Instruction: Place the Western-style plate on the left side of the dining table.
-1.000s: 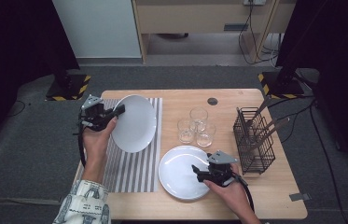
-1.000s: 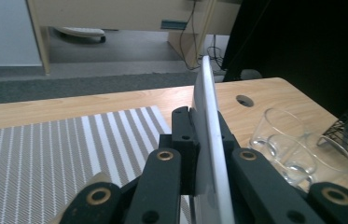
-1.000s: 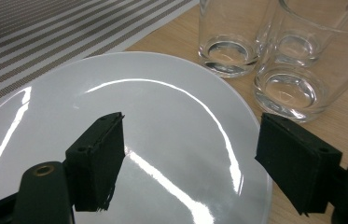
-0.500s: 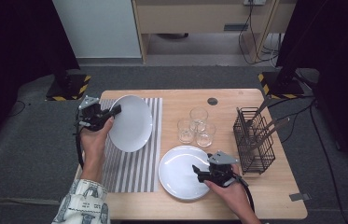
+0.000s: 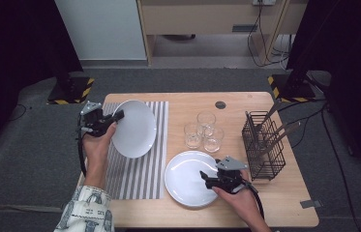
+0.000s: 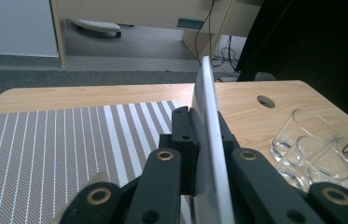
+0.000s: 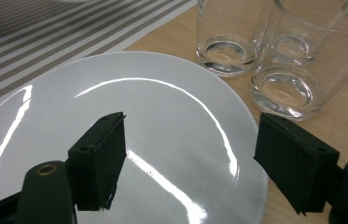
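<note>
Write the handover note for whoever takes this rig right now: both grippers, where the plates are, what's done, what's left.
Left gripper: shut on the rim of the lifted plate, which it holds tilted above the striped mat.
Right gripper: open, holding nothing, jaws spread over the near-right edge of the flat plate.
Flat plate lies on the bare table in front of the three glasses; the wire rack with utensils stands to its right.
Done: one plate picked up.
Left: probably set the lifted plate down on the mat, then grip and move the flat plate; where each should end up is unclear from here.
</note>
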Tool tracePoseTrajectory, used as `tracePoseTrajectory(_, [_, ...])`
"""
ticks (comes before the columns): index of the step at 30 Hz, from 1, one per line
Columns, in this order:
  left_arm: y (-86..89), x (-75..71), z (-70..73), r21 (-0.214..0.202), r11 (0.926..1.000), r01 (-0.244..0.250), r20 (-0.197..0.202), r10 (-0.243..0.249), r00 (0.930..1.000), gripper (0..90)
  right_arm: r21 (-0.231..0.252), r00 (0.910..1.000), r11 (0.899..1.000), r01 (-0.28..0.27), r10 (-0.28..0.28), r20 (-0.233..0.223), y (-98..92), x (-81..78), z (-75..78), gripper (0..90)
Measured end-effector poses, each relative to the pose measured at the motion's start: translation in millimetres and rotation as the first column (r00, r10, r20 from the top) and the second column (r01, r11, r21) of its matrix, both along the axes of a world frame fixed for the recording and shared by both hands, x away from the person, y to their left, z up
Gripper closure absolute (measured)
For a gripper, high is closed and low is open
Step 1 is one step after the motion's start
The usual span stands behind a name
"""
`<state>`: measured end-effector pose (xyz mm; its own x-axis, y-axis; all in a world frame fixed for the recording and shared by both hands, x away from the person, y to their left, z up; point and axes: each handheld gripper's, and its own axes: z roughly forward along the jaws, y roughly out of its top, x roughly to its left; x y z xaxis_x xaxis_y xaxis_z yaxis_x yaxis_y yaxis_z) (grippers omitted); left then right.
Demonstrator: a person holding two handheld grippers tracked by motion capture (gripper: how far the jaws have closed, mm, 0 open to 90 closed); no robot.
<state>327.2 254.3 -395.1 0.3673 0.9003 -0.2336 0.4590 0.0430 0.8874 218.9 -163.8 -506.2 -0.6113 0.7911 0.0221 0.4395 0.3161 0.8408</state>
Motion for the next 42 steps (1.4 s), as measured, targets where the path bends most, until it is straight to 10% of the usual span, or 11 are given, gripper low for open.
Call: tracePoseTrajectory(42, [-4.8, 4.4, -35.9, -0.029, 0.9995, -0.015, -0.059, 0.014, 0.9982, 85.4, -0.006, 1.0000, 1.000, 0.002, -0.002, -0.007, -1.1, 0.8, -1.2, 24.5])
